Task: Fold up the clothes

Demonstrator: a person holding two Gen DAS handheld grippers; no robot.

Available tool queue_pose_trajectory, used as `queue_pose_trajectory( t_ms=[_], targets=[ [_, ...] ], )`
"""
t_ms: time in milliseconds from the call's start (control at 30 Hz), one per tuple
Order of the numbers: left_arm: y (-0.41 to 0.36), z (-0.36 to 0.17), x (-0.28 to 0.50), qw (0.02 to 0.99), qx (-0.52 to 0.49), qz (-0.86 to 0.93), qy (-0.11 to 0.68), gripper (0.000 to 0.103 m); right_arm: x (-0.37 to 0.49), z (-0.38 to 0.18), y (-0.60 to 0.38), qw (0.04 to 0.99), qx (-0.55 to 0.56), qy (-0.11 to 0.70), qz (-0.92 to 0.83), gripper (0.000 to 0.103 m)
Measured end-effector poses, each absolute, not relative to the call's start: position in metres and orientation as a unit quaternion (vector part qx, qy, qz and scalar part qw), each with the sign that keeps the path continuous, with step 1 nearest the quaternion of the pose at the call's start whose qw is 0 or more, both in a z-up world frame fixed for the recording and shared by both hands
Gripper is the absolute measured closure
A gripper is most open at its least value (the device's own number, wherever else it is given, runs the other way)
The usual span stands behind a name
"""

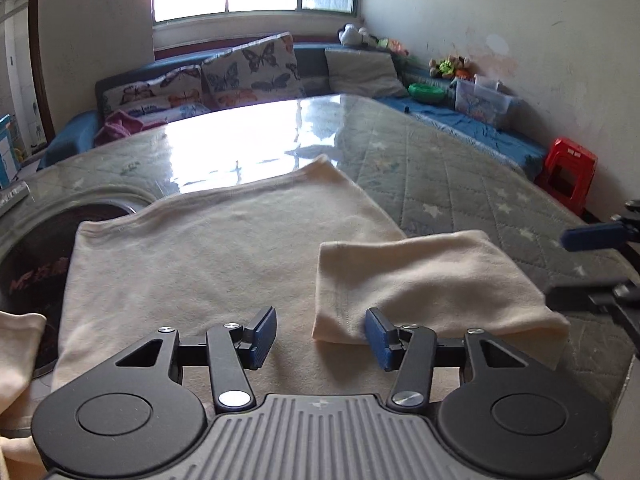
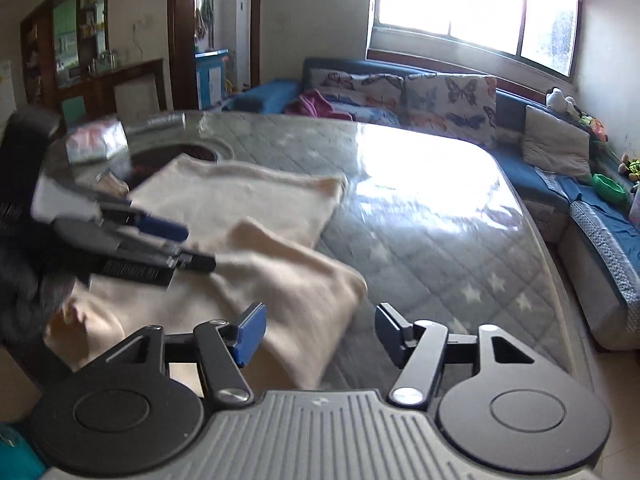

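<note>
A cream garment (image 1: 208, 248) lies flat on the glass-topped quilted table (image 1: 440, 168). Its sleeve (image 1: 432, 284) is folded over at the right and lies as a thick flap. My left gripper (image 1: 322, 336) hovers open over the garment's near edge, its right finger at the sleeve's near corner, with nothing between the fingers. My right gripper (image 2: 320, 334) is open and empty, low over the sleeve's end (image 2: 296, 292) and the bare table. Each gripper shows in the other's view: the right gripper (image 1: 580, 268) at the far right edge, the left gripper (image 2: 188, 246) over the garment (image 2: 240, 200).
A round dark inset (image 1: 36, 256) sits in the table under the garment's left side. A plastic packet (image 2: 94, 142) lies at the table's far corner. A blue sofa with butterfly cushions (image 1: 248, 68) runs behind the table, and a red stool (image 1: 568, 176) stands at the right.
</note>
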State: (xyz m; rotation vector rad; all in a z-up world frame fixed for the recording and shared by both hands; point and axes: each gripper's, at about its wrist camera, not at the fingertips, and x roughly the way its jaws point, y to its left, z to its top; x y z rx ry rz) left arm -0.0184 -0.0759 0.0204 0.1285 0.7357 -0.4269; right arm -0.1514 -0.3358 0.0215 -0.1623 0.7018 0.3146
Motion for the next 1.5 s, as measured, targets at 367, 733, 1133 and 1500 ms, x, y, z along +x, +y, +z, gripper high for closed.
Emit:
queue_pose_trajectory(
  t_ms=[367, 733, 1133, 1500],
  targets=[
    [-0.083, 0.067, -0.027, 0.922, 0.056, -0.231, 0.304, 0.097, -0.161, 0.001, -0.325, 0.919, -0.056, 0.352, 0.171, 0.027],
    [-0.083, 0.159, -0.058, 0.943, 0.052, -0.27, 0.187, 0.097, -0.164, -0.012, -0.305, 0.918, -0.094, 0.351, 0.16, 0.025],
    [0.001, 0.109, -0.083, 0.949, 0.018, -0.184, 0.255, 0.097, -0.169, -0.012, -0.317, 0.918, -0.115, 0.351, 0.142, 0.022],
    [0.041, 0.041, -0.097, 0.923, 0.018, -0.145, 0.357, 0.092, -0.176, 0.007, -0.325, 0.894, -0.129, 0.383, 0.192, 0.027]
  ],
)
